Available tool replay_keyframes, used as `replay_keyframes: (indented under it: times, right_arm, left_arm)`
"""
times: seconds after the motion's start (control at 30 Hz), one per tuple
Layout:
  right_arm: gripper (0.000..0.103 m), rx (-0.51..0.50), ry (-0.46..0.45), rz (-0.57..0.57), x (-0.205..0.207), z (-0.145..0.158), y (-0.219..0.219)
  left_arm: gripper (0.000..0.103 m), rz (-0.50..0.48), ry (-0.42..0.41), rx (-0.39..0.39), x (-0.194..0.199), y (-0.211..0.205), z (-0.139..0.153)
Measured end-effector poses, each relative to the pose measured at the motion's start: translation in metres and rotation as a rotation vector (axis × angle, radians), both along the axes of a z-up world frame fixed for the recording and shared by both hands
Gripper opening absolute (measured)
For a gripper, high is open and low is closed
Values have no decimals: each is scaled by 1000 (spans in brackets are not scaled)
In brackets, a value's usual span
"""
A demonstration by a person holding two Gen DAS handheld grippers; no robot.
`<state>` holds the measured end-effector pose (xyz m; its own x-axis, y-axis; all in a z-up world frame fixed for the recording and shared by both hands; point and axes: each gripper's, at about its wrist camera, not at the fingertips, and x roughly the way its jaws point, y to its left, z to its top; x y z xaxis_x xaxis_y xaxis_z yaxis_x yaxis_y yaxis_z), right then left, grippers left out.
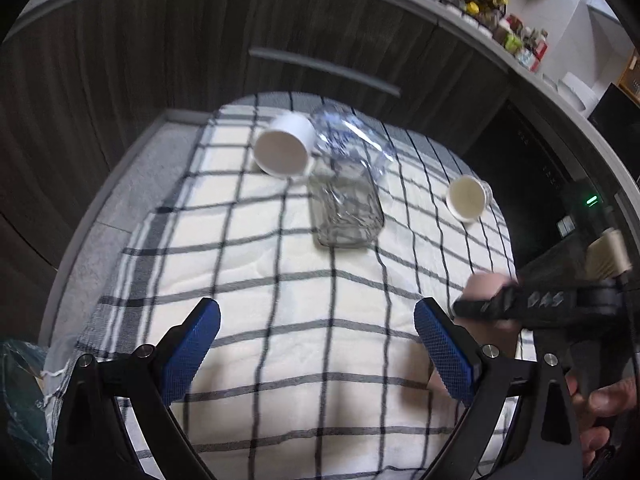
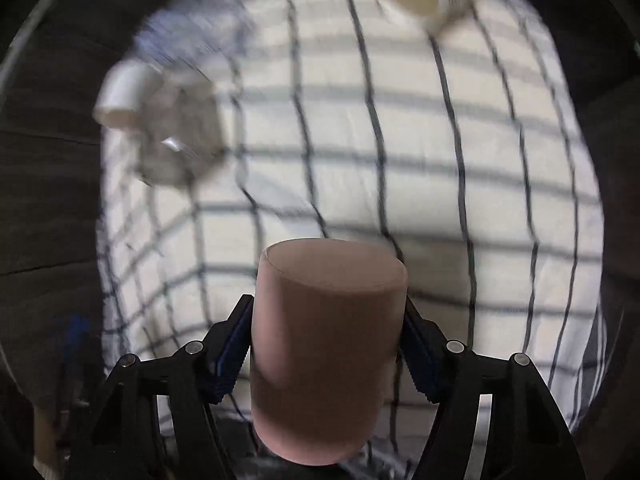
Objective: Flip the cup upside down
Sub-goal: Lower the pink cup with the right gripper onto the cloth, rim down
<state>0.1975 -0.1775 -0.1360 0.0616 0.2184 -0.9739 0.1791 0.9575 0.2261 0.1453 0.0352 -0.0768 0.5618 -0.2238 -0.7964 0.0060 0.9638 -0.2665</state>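
My right gripper (image 2: 326,344) is shut on a pink cup (image 2: 326,344) and holds it above the checked cloth (image 2: 440,184), its flat end pointing away from the camera. In the left wrist view the pink cup (image 1: 486,286) shows at the right edge, partly hidden by the right gripper's black body. My left gripper (image 1: 318,340) is open and empty over the cloth (image 1: 280,300). A white mug (image 1: 284,148) lies on its side at the far end. A small white cup (image 1: 466,198) lies on its side at the far right.
A clear glass jar (image 1: 346,208) lies on the cloth beside the mug, with a clear plastic bottle (image 1: 352,136) behind it. Dark wood cabinets (image 1: 160,40) stand beyond the table. A cluttered shelf (image 1: 500,12) is at the upper right.
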Motion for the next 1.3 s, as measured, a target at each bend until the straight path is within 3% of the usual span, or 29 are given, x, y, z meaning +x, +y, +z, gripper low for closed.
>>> replay_keyframes:
  times: [0.17, 0.27, 0.5, 0.77, 1.2, 1.3]
  right_arm:
    - [68, -123, -443, 13, -13, 40, 12]
    - [68, -190, -642, -2, -28, 47, 9]
    - [68, -315, -875, -3, -41, 36, 32]
    - [68, -347, -783, -14, -40, 8, 36]
    - [68, -366, -769, 42, -65, 2, 46]
    - [79, -373, -772, 40, -67, 5, 46]
  left_arm:
    - [99, 81, -82, 44, -23, 16, -7]
    - [99, 98, -98, 74, -32, 21, -14]
    - [99, 116, -133, 162, -37, 19, -27]
    - [99, 119, -97, 173, -34, 21, -37]
    - [99, 108, -126, 168, -36, 19, -33]
    - [99, 106, -134, 163, -37, 19, -31]
